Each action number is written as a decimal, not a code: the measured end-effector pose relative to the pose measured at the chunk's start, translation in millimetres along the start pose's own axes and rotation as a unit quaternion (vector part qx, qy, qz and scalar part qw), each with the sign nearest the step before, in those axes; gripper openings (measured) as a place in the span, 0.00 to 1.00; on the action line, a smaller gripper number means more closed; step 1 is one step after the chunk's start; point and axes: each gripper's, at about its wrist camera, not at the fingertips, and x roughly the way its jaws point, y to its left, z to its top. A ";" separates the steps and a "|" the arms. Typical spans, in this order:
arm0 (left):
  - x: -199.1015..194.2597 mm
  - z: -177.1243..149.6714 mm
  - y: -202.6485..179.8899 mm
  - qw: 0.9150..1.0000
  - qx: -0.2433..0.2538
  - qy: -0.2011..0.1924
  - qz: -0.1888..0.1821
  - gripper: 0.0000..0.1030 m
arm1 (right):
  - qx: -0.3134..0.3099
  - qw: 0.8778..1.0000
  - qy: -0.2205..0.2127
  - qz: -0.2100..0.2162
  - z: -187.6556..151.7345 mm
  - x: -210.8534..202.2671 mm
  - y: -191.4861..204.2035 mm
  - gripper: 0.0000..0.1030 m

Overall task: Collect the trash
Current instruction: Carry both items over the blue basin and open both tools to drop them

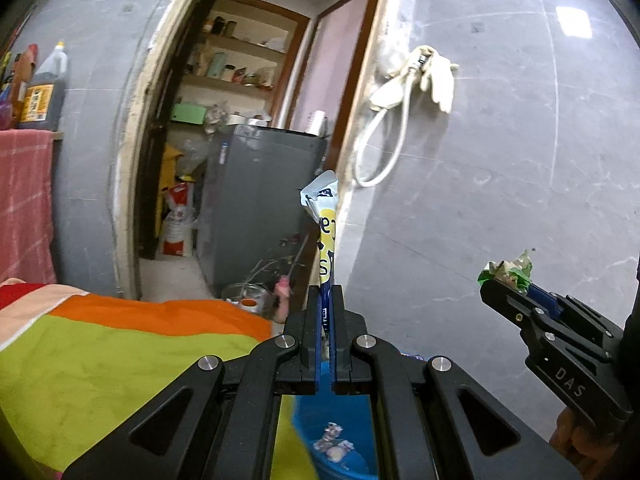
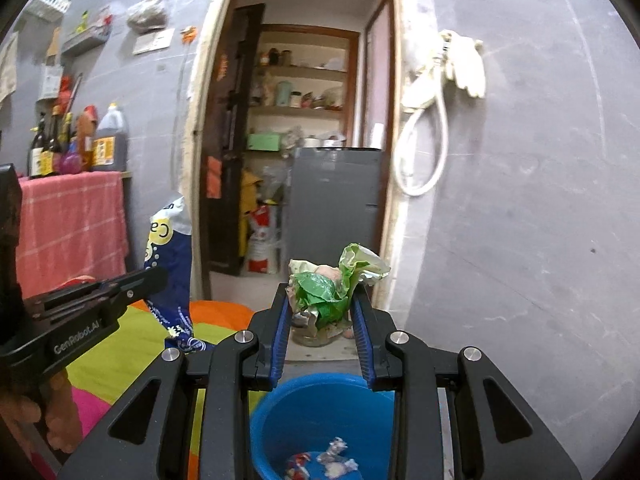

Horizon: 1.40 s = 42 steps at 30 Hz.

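Above a blue bucket [image 2: 320, 412] that sits on the floor beside a striped green and orange cloth [image 1: 120, 360], both grippers hold trash. On the left gripper [image 1: 327, 300], the fingers are pressed close together on the lower end of a flattened blue and yellow snack packet [image 1: 325, 232], which stands upright; from this edge-on angle only fragments of lettering, an "e" and an "s", can be read. Seen from the right wrist, the same packet shows its broad face, blue with a yellow patch and a letter "C", and the side of the left gripper's body reads "GenRobot.AI". Over on the right gripper [image 2: 322, 300], the blue-padded fingers stand partly closed around a crumpled green and white wrapper [image 2: 332, 284], gripping it between them. From the left wrist that gripper appears at the right edge with "DAS" printed on its side. Inside the bucket lie a few crumpled wrappers [image 2: 332, 460], seen most clearly from the right wrist. That view alone shows a row of bottles [image 2: 52, 144] on a shelf over a pink towel [image 2: 68, 220]; their labels are too small to read. Both views look through a doorway to a grey appliance [image 2: 336, 196] and shelves [image 2: 300, 88].
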 end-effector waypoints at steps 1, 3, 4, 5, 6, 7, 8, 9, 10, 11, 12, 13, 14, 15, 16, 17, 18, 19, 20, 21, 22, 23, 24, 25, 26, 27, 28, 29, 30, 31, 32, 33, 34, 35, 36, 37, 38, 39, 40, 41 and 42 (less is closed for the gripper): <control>4.2 -1.7 -5.5 1.000 0.002 0.001 -0.003 0.01 | 0.004 1.000 0.000 -0.006 -3.2 -0.9 -6.2 0.26; 10.6 -4.5 -13.1 1.000 0.004 0.002 -0.006 0.01 | 0.009 1.000 0.002 -0.014 -7.7 -0.9 -14.4 0.26; 15.2 -6.2 -17.1 1.000 0.004 0.004 -0.007 0.01 | 0.012 1.000 0.004 -0.019 -10.8 0.2 -19.4 0.26; 19.7 -8.1 -20.6 1.000 0.005 0.006 -0.008 0.01 | 0.014 1.000 0.004 -0.023 -13.4 -0.1 -22.5 0.26; 21.2 -10.6 -21.9 1.000 0.005 0.008 -0.009 0.01 | 0.016 1.000 0.004 -0.027 -16.1 0.6 -26.2 0.26; 25.1 -13.3 -24.9 1.000 0.005 0.011 -0.009 0.01 | 0.017 0.999 0.004 -0.029 -19.3 0.7 -30.4 0.26; 28.3 -15.4 -26.8 1.000 0.005 0.014 -0.009 0.01 | 0.018 0.999 0.005 -0.031 -21.8 1.2 -33.5 0.26; 33.0 -19.1 -29.9 1.000 0.005 0.020 -0.010 0.01 | 0.021 0.999 0.006 -0.033 -24.1 2.2 -35.7 0.26; 36.2 -21.4 -31.6 1.000 0.006 0.024 -0.009 0.01 | 0.023 0.999 0.008 -0.033 -27.4 4.4 -38.1 0.26; 39.0 -25.2 -32.8 1.000 0.008 0.029 -0.008 0.01 | 0.025 0.999 0.011 -0.034 -30.3 6.5 -40.1 0.26; 42.9 -26.9 -34.1 0.999 0.009 0.035 -0.007 0.01 | 0.027 0.999 0.015 -0.034 -34.2 9.1 -42.3 0.26; 47.5 -29.9 -34.9 0.999 0.011 0.042 -0.006 0.01 | 0.029 0.999 0.018 -0.034 -38.1 11.3 -44.3 0.26; 50.2 -33.2 -35.4 0.999 0.012 0.047 -0.004 0.01 | 0.032 0.999 0.021 -0.033 -41.2 14.2 -46.0 0.26; 55.4 -37.4 -35.8 0.998 0.013 0.055 -0.001 0.01 | 0.035 0.999 0.025 -0.032 -44.4 17.1 -47.8 0.26; 58.9 -40.3 -36.7 0.998 0.014 0.062 0.002 0.01 | 0.038 0.998 0.030 -0.032 -48.7 20.4 -49.5 0.26; 62.6 -44.0 -37.1 0.997 0.015 0.070 0.005 0.01 | 0.040 0.998 0.034 -0.031 -51.7 23.1 -50.9 0.26; 65.8 -47.0 -36.4 0.997 0.014 0.077 0.006 0.01 | 0.043 0.998 0.039 -0.030 -55.8 26.7 -52.3 0.26; 71.0 -50.1 -36.1 0.996 0.013 0.087 0.008 0.01 | 0.045 0.998 0.043 -0.030 -58.7 29.3 -53.4 0.26; 75.9 -53.3 -35.5 0.995 0.011 0.096 0.011 0.01 | 0.047 0.997 0.048 -0.029 -62.2 32.5 -54.2 0.26; 79.0 -56.6 -33.6 0.995 0.009 0.104 0.012 0.01 | 0.049 0.997 0.052 -0.029 -65.0 35.2 -55.0 0.26; 83.1 -59.0 -32.7 0.994 0.007 0.112 0.013 0.01 | 0.051 0.997 0.057 -0.028 -68.7 38.5 -55.8 0.26; 86.3 -61.1 -31.8 0.993 0.005 0.119 0.014 0.01 | 0.052 0.996 0.061 -0.027 -71.1 41.1 -56.8 0.26; 89.5 -63.2 -31.0 0.992 0.003 0.126 0.015 0.01 | 0.054 0.996 0.066 -0.026 -73.9 43.7 -57.9 0.26; 93.3 -65.6 -30.3 0.991 0.000 0.134 0.014 0.01 | 0.057 0.996 0.071 -0.025 -76.4 46.5 -59.1 0.26; 95.6 -67.8 -30.0 0.990 -0.002 0.140 0.013 0.01 | 0.060 0.995 0.076 -0.023 -79.1 49.6 -60.3 0.27; 99.6 -70.0 -30.2 0.989 -0.003 0.148 0.014 0.01 | 0.063 0.995 0.080 -0.023 -81.2 51.9 -61.3 0.27; 101.6 -71.1 -30.0 0.988 -0.003 0.152 0.014 0.01 | 0.066 0.994 0.085 -0.022 -84.1 53.8 -62.6 0.27; 104.1 -72.8 -29.9 0.987 -0.003 0.158 0.015 0.01 | 0.068 0.993 0.090 -0.021 -86.6 56.2 -63.7 0.27; 106.1 -74.9 -30.0 0.987 -0.003 0.163 0.016 0.01 | 0.070 0.993 0.094 -0.020 -88.1 58.4 -64.5 0.27; 107.8 -76.2 -30.0 0.986 -0.002 0.167 0.016 0.01 | 0.073 0.992 0.098 -0.020 -89.8 60.2 -65.4 0.27; 109.4 -77.5 -30.1 0.985 -0.002 0.171 0.016 0.01 | 0.075 0.992 0.103 -0.018 -91.6 62.0 -66.2 0.27; 111.4 -78.1 -29.4 0.984 -0.003 0.175 0.017 0.01 | 0.077 0.991 0.108 -0.017 -93.4 64.2 -66.7 0.27; 112.2 -78.6 -28.8 0.984 -0.003 0.178 0.017 0.01 | 0.079 0.990 0.113 -0.016 -95.3 66.2 -67.4 0.27; 113.9 -79.8 -29.1 0.983 -0.003 0.181 0.017 0.01 | 0.080 0.990 0.116 -0.015 -96.6 67.3 -67.6 0.28; 115.8 -79.7 -28.7 0.983 -0.002 0.185 0.017 0.01 | 0.082 0.989 0.120 -0.015 -98.5 68.3 -68.8 0.28; 117.7 -80.8 -28.7 0.982 -0.001 0.190 0.017 0.02 | 0.085 0.988 0.124 -0.014 -100.1 69.7 -70.0 0.29; 119.2 -81.9 -28.7 0.981 0.000 0.195 0.018 0.02 | 0.087 0.988 0.127 -0.013 -101.4 70.8 -70.6 0.30; 120.4 -83.0 -28.5 0.980 0.001 0.199 0.019 0.02 | 0.089 0.987 0.130 -0.013 -102.6 72.2 -71.6 0.31; 121.6 -83.3 -27.7 0.979 0.001 0.202 0.020 0.02 | 0.092 0.987 0.133 -0.012 -103.1 73.8 -72.4 0.33; 122.5 -83.8 -27.0 0.979 0.000 0.204 0.020 0.02 | 0.094 0.986 0.135 -0.012 -103.4 75.0 -73.3 0.35; 122.7 -83.6 -25.9 0.978 -0.001 0.206 0.020 0.02 | 0.097 0.986 0.137 -0.011 -104.2 75.5 -74.4 0.36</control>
